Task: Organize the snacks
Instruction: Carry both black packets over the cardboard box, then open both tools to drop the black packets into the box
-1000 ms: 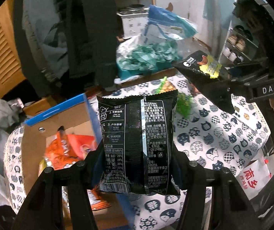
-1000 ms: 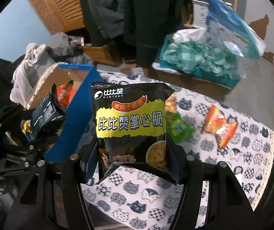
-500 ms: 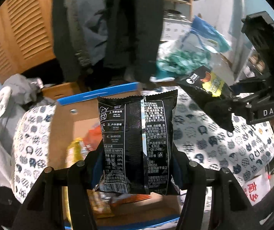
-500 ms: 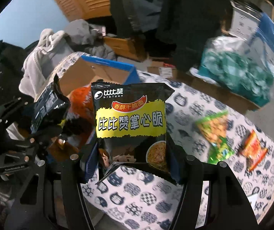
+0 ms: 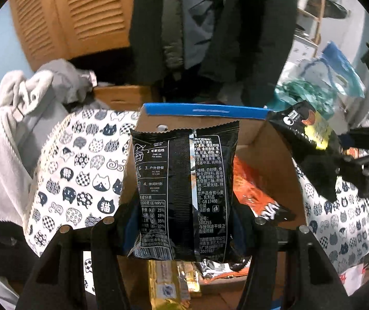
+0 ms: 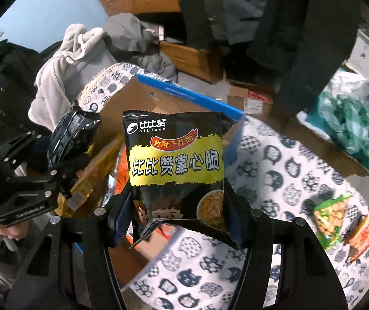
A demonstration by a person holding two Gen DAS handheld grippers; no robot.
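My left gripper (image 5: 184, 228) is shut on a black noodle-snack packet (image 5: 184, 191), back side facing me, held over the open cardboard box (image 5: 282, 155) with a blue rim. The box holds orange and yellow snack packets (image 5: 251, 191). My right gripper (image 6: 179, 218) is shut on a black and yellow noodle-snack packet (image 6: 176, 165), front side facing me, above the box's right edge (image 6: 184, 91). Each gripper shows in the other's view: the right one (image 5: 339, 162) at the right, the left one (image 6: 55, 155) at the left.
The box stands on a table with a cat-print cloth (image 6: 287, 170). A green packet (image 6: 331, 219) and an orange packet (image 6: 360, 235) lie on the cloth at the right. A grey blanket (image 5: 16, 118) is heaped at the left. Dark coats (image 5: 210, 25) hang behind.
Both grippers have swung left with their packets, from over the cloth to over the open box. The loose packets on the cloth have slid to the right edge of the view.
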